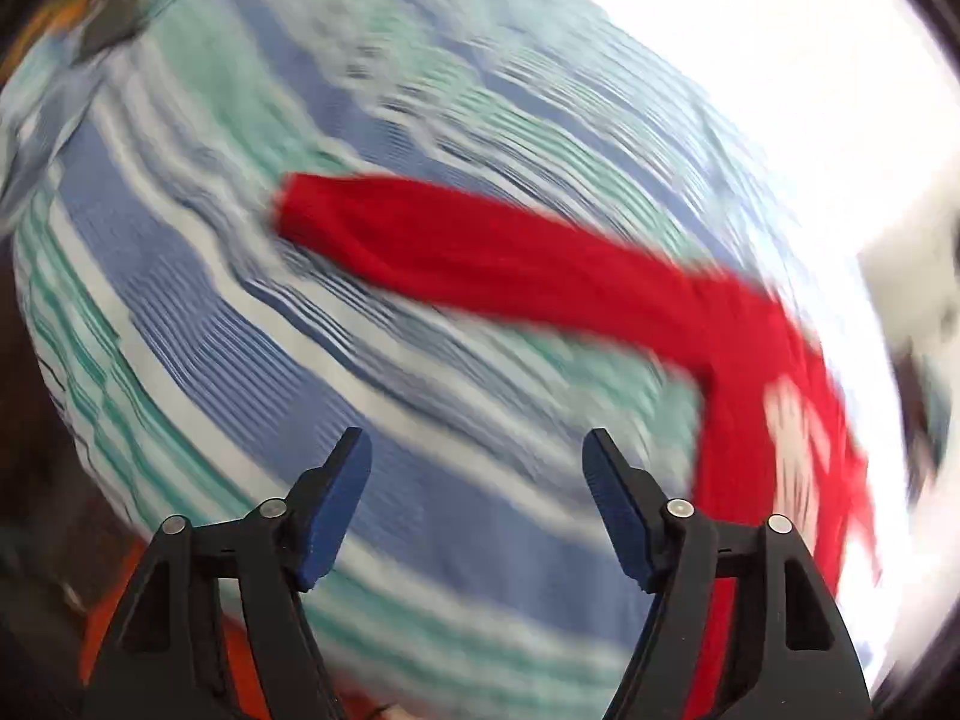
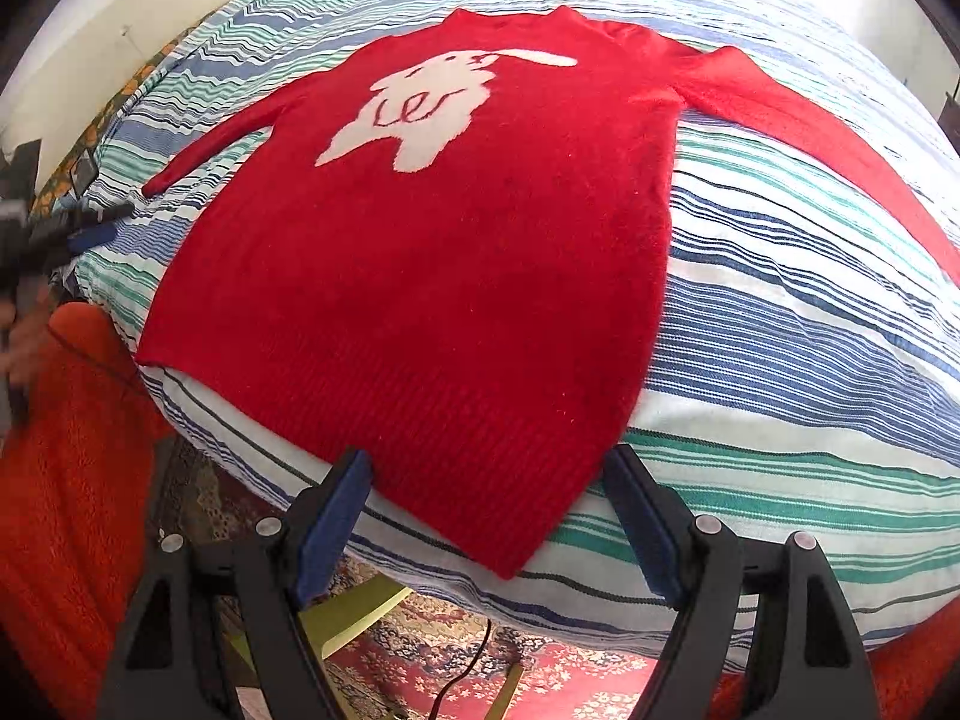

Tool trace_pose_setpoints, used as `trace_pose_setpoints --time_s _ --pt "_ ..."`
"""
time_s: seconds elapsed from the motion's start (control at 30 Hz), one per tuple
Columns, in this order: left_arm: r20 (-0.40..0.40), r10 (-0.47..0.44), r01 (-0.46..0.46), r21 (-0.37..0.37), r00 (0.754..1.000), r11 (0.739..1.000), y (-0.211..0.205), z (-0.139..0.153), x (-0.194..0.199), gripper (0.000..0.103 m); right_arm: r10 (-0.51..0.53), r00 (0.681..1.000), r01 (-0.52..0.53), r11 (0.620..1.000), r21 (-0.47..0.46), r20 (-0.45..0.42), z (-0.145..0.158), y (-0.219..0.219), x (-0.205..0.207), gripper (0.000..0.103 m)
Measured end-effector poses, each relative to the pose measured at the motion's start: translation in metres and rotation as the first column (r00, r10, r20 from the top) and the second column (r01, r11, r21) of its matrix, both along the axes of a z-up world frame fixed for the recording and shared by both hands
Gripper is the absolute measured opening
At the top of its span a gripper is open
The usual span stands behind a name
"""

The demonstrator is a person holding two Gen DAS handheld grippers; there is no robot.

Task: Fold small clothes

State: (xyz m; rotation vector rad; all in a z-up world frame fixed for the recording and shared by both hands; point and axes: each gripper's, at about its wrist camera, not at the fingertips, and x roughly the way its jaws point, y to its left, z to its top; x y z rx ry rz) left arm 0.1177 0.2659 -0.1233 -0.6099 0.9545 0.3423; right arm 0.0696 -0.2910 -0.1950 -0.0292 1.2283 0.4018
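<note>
- Right tool (image 2: 483, 477) hangs with its blue pads spread wide and nothing between them, just above the ribbed hem of the red sweater (image 2: 432, 252).
- Left tool (image 1: 477, 456) also stands open and empty over the striped bed cover (image 1: 180, 276); its view is smeared by motion blur.
- Ahead of the right tool the sweater lies flat and face up on the bed, white animal motif (image 2: 420, 108) showing, neck at the far end, both sleeves spread out to the sides.
- Ahead and to the right of the left tool, one sleeve (image 1: 480, 252) stretches across the cover; the cuff is its nearest free end.
- Seen from the right tool, the left tool (image 2: 90, 228) sits far off to the left, near that cuff.
- Judged step: the garment is laid out and no fold is made yet; a first sleeve fold looks due.
- Next move likely calls for closing the left tool on the cuff and carrying it across the chest.
</note>
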Motion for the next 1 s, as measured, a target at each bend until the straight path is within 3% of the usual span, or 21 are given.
trace_pose_setpoints --time_s 0.07,0.13,0.2,0.23,0.3,0.37,0.4,0.47,0.53,0.6,0.7,0.77,0.87,1.0 --pt "0.018 0.072 -0.072 0.041 0.997 0.997 0.038 0.002 0.016 0.066 0.000 1.000 0.000 1.000 -0.004 -0.006 0.000 0.001 0.005 0.079" --pt "0.011 0.063 -0.064 0.146 0.998 0.987 0.052 0.002 0.039 0.062 -0.007 1.000 0.007 1.000 -0.002 -0.010 -0.001 0.001 0.006 0.079" --pt "-0.014 0.043 -0.039 0.228 0.999 0.973 0.060 -0.004 0.059 0.047 -0.016 1.000 0.016 1.000 0.003 -0.014 -0.002 0.001 0.007 0.080" --pt "-0.024 0.042 -0.035 0.244 0.999 0.969 0.063 -0.010 0.063 0.044 -0.020 1.000 0.020 1.000 0.006 -0.017 -0.003 0.000 0.006 0.080" --pt "-0.060 0.061 -0.042 0.268 0.996 0.962 0.069 -0.026 0.071 0.041 -0.028 0.999 0.028 1.000 0.009 -0.026 -0.005 0.000 0.008 0.080" --pt "-0.176 0.108 -0.044 0.331 0.979 0.943 0.078 -0.051 0.078 0.040 -0.029 0.999 0.029 1.000 0.004 -0.034 -0.008 0.001 0.011 0.081" --pt "-0.261 0.138 -0.040 0.347 0.956 0.937 0.089 -0.069 0.077 0.041 -0.029 0.999 0.029 1.000 0.001 -0.038 -0.009 0.002 0.012 0.082" --pt "-0.235 0.123 -0.042 0.320 0.964 0.947 0.099 -0.075 0.071 0.042 -0.028 0.999 0.028 1.000 -0.005 -0.044 -0.010 0.003 0.014 0.083" --pt "-0.256 0.112 -0.018 0.346 0.960 0.938 0.098 -0.072 0.073 0.043 -0.028 0.999 0.028 1.000 -0.008 -0.044 -0.011 0.003 0.014 0.083" --pt "-0.276 0.122 -0.001 0.402 0.953 0.916 0.093 -0.067 0.073 0.058 -0.028 0.999 0.028 1.000 -0.009 -0.044 -0.012 0.003 0.014 0.084" --pt "-0.264 0.167 -0.054 0.388 0.950 0.920 0.093 -0.053 0.063 0.076 -0.023 0.999 0.022 1.000 -0.012 -0.045 -0.013 0.005 0.016 0.087" --pt "-0.239 0.173 -0.077 0.366 0.956 0.928 0.089 -0.038 0.051 0.077 -0.024 0.999 0.024 1.000 -0.005 -0.040 -0.012 0.004 0.014 0.087" --pt "-0.173 0.120 -0.057 0.333 0.978 0.941 0.066 -0.011 0.028 0.077 -0.045 0.999 0.045 0.999 0.012 -0.006 -0.001 -0.002 0.010 0.087" --pt "-0.102 -0.046 0.077 0.332 0.994 0.940 -0.010 0.025 0.002 0.086 -0.124 0.984 0.116 0.991 0.066 0.130 0.031 -0.019 0.002 0.087"
